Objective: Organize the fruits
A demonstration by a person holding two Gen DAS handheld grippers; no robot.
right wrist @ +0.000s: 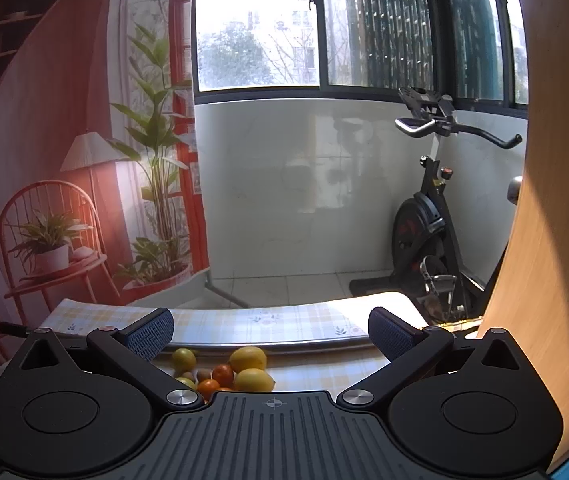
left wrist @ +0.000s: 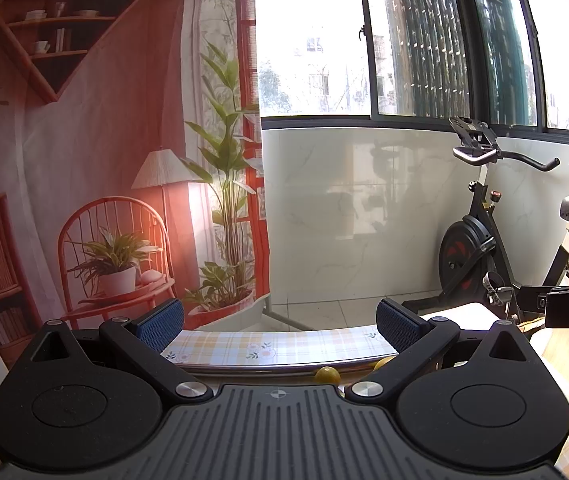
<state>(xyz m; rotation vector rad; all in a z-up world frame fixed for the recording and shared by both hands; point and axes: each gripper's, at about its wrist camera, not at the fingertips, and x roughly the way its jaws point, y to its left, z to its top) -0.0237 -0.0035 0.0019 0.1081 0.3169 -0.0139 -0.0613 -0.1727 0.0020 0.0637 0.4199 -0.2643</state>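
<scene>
Both tongs, left (left wrist: 280, 326) and right (right wrist: 270, 330), are hovering wide open and empty, the fruits (right wrist: 230, 372) lying nearer the right, below and left of it.

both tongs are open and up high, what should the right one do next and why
Probably tip the right tongs down toward the pile of yellow lemons and small oranges on the checked tablecloth: they are open, hold nothing, and the fruit lies just below.

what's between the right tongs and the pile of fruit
Nothing visible. The right tongs are open and empty, and the fruit pile lies on the checked tablecloth just below and ahead of them, partly hidden by the tool's own body.
</scene>
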